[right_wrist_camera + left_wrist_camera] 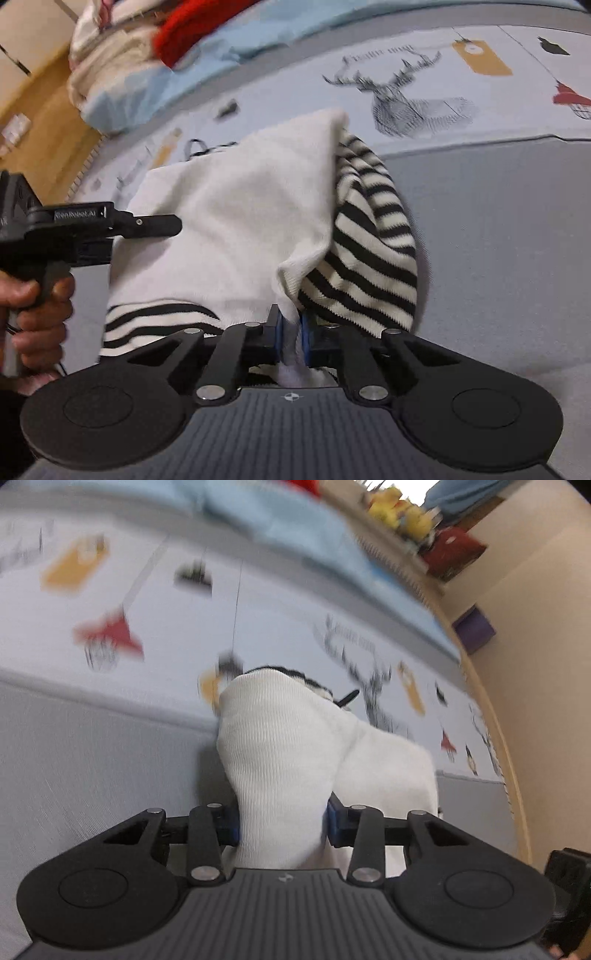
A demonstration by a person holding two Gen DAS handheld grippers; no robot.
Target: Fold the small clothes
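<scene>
both the left gripper [282, 827] and right gripper [291, 338] pinch the, seemingly lifted, white-and-striped garment [236, 221].

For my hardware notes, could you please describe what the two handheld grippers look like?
Both are matte black, with ribbed grey tops, round side discs, silver pivot pins and blue finger pads. The left gripper has a pistol handle and a small white label; the right gripper carries a tiny crosshair mark.
</scene>
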